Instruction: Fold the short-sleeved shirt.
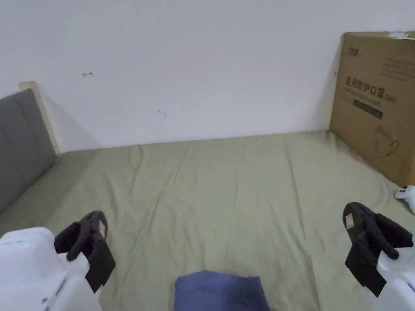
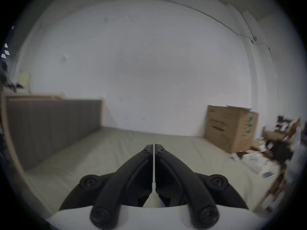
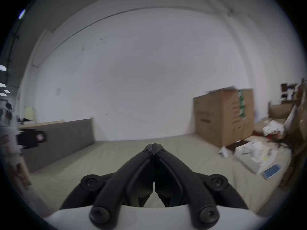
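Head view — folded shirt (image 1: 221, 291), bedsheet (image 1: 227, 190)

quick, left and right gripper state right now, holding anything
Left gripper: closed, fingers together with nothing between them.
Right gripper: closed, fingers together, holding nothing.
The blue shirt lies on the bed, untouched.

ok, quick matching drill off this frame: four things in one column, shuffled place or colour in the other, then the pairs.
Things:
1. shirt
2. cardboard box
3. headboard
4. game controller

Descriptions:
A. grey, at the far left of the bed
B. white, beside the base of the box
C. blue, at the near edge between the two grippers
D. brown, standing at the far right against the wall

Pairs: 1-C, 2-D, 3-A, 4-B
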Action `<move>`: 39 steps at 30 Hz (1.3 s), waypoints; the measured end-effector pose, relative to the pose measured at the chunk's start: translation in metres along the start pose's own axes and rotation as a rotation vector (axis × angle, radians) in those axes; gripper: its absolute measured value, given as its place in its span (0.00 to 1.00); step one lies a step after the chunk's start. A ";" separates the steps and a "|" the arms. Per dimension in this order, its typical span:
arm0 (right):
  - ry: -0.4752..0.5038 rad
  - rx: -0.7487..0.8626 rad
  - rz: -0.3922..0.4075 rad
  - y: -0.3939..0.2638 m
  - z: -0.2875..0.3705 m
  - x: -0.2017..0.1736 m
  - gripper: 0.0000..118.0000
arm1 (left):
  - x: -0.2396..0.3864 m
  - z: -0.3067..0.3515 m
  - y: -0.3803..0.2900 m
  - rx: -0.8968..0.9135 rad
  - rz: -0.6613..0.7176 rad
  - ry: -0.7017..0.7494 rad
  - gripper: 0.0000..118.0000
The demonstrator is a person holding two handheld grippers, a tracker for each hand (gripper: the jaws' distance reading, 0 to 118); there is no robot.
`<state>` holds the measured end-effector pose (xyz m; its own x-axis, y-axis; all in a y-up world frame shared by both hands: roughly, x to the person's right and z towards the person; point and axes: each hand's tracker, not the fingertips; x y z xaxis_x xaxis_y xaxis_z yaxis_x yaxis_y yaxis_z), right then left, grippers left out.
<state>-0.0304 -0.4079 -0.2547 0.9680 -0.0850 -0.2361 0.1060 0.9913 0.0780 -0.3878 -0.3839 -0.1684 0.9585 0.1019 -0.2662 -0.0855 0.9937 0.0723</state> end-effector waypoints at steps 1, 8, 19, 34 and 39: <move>-0.040 -0.006 0.008 -0.004 0.002 0.001 0.00 | 0.003 0.006 -0.008 0.005 -0.044 0.054 0.02; -0.076 -0.120 -0.130 0.000 -0.002 0.029 0.00 | 0.015 0.013 -0.012 -0.006 -0.152 0.043 0.01; 0.359 -0.806 -0.252 -0.052 -0.085 0.018 0.00 | -0.031 -0.019 -0.045 -0.347 0.157 -0.063 0.01; 0.373 -1.274 -0.175 -0.187 -0.133 -0.010 0.00 | -0.084 -0.155 -0.187 -0.993 0.707 -0.557 0.88; 0.333 -1.305 -0.333 -0.187 -0.134 0.000 0.00 | -0.075 -0.186 -0.248 -1.079 0.955 -0.758 1.00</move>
<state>-0.0806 -0.5796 -0.3992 0.8207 -0.4886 -0.2960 -0.1466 0.3208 -0.9358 -0.4888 -0.6292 -0.3449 0.3268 0.9450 0.0088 -0.5217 0.1881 -0.8321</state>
